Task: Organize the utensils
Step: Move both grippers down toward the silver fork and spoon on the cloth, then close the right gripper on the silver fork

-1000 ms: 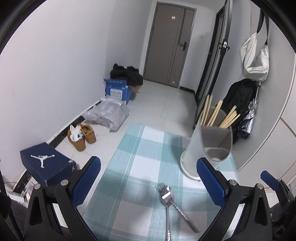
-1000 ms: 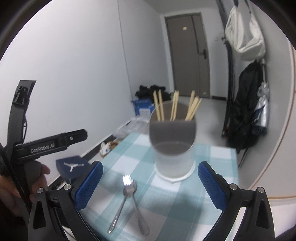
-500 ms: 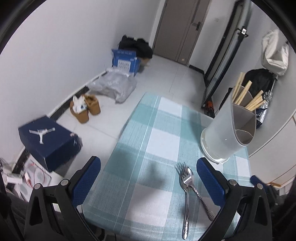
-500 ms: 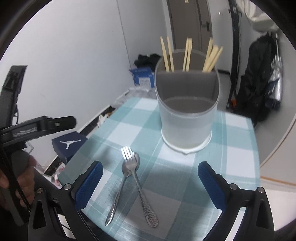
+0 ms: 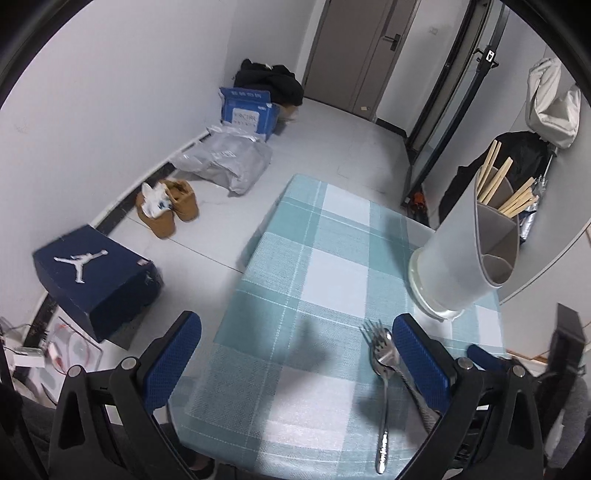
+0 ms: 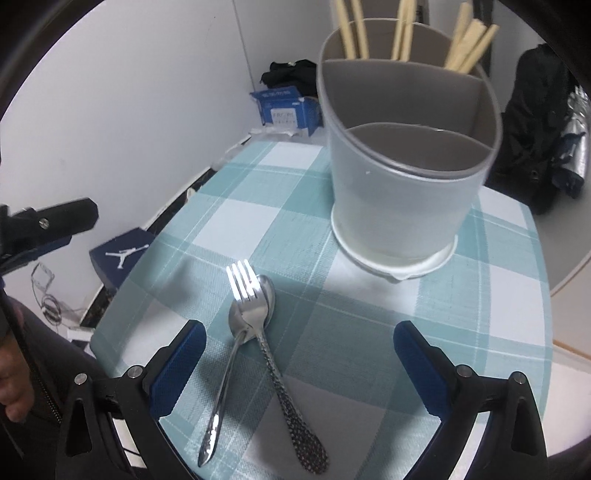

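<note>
Right claw point(image 6: 299, 362) spread wide, empty, hovering low over near edge of the worktop point(image 6: 498, 295), which wears a teal-and-white checked cloth. Fork point(image 6: 236, 317) and spoon point(image 6: 284, 373) lie between its blue pads, crossed: fork head rests on top of spoon bowl, fork handle runs toward near-left, spoon's textured handle toward near-right. Neither pad touches them. Utensil holder point(image 6: 399, 199), a frosted white cup with divided compartments, stands upright further back on the cloth, apart from the cutlery; chopsticks point(image 6: 402, 29) stick out of its rear compartment, front compartment looks bare inside as far as visible.

Left claw point(image 5: 295, 365) also wide, empty, held higher over left part of the worktop; fork and spoon sit just inside its right pad in that view, spoon partly hidden behind it. On the floor left: navy shoebox point(image 5: 92, 273), brown boots point(image 5: 166, 206), grey plastic bag point(image 5: 229, 162).
</note>
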### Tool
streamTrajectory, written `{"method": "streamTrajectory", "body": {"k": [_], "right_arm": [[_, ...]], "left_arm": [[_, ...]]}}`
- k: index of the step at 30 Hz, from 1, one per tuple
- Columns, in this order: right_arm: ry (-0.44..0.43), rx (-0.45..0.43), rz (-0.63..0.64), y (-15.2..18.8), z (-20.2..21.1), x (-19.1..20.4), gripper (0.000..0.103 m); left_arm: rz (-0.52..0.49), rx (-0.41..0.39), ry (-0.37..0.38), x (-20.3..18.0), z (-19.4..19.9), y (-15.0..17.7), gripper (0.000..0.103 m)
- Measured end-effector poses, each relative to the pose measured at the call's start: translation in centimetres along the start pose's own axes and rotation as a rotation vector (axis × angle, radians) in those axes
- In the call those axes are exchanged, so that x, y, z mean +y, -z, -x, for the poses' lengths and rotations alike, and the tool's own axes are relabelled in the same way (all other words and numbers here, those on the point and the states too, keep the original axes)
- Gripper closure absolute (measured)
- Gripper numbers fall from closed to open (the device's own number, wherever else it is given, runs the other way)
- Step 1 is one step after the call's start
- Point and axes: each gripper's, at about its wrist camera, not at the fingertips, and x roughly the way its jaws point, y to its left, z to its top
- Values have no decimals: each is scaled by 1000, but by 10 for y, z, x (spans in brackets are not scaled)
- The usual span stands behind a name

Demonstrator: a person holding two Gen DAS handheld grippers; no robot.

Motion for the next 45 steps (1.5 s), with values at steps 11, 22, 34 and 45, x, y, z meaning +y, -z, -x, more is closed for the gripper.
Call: {"method": "streamTrajectory", "body": {"k": [11, 22, 34, 45], "right_arm": [[-43, 52, 116, -20, -20, 20, 24], [-74, 162, 239, -31, -57, 46, 57], [-30, 162, 320, -35, -65, 53, 83], [-27, 91, 241, -40, -42, 37, 83]], "left_arm": [[94, -2, 53, 25, 3, -14, 1], [222, 10, 55, 50, -2, -19, 1], [202, -4, 50, 49, 1, -20, 1], [182, -7, 27, 46, -1, -21, 1]]}}
